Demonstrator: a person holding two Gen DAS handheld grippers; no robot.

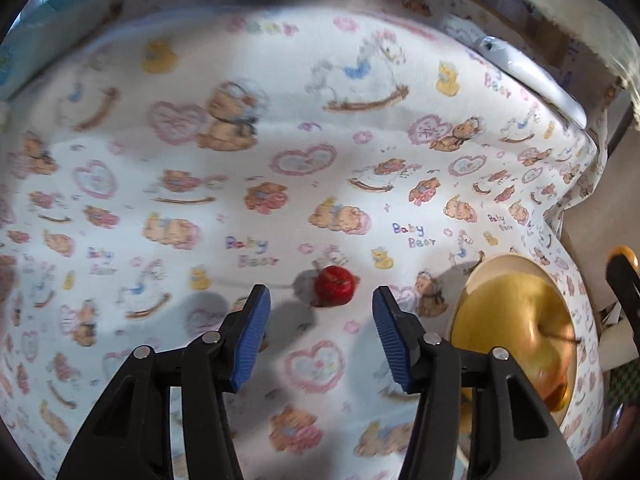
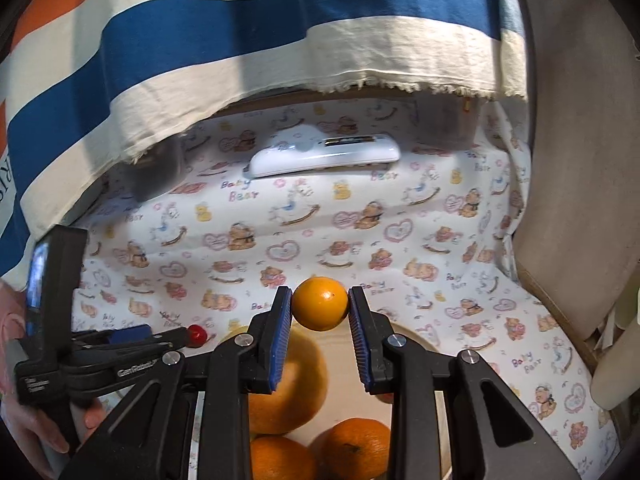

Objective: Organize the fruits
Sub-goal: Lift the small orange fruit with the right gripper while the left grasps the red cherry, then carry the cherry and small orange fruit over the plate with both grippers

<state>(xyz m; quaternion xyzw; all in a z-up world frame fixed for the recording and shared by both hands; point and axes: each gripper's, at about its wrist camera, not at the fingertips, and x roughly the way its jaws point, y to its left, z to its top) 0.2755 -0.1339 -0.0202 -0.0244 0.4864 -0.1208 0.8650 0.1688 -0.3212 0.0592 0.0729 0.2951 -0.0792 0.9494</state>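
Observation:
A small red fruit [image 1: 334, 286] lies on the bear-print cloth [image 1: 280, 160], just past the tips of my left gripper [image 1: 320, 300]. That gripper is open and its blue pads [image 1: 250, 344] stand clear on either side, touching nothing. To the right a bowl [image 1: 516, 258] holds a yellow apple [image 1: 516, 320]. My right gripper [image 2: 320, 300] is shut on a small orange [image 2: 320, 304], held above the bowl [image 2: 344, 360]. Below it lie the yellow apple [image 2: 296, 380] and two oranges [image 2: 280, 460]. The left gripper [image 2: 168, 334] reaches towards the red fruit [image 2: 197, 335].
A white remote [image 2: 324, 154] lies at the back of the cloth. A blue, white and orange striped fabric [image 2: 240, 40] hangs over the far side. A beige chair [image 2: 580, 200] stands at the right. A hand [image 2: 36, 432] holds the left gripper.

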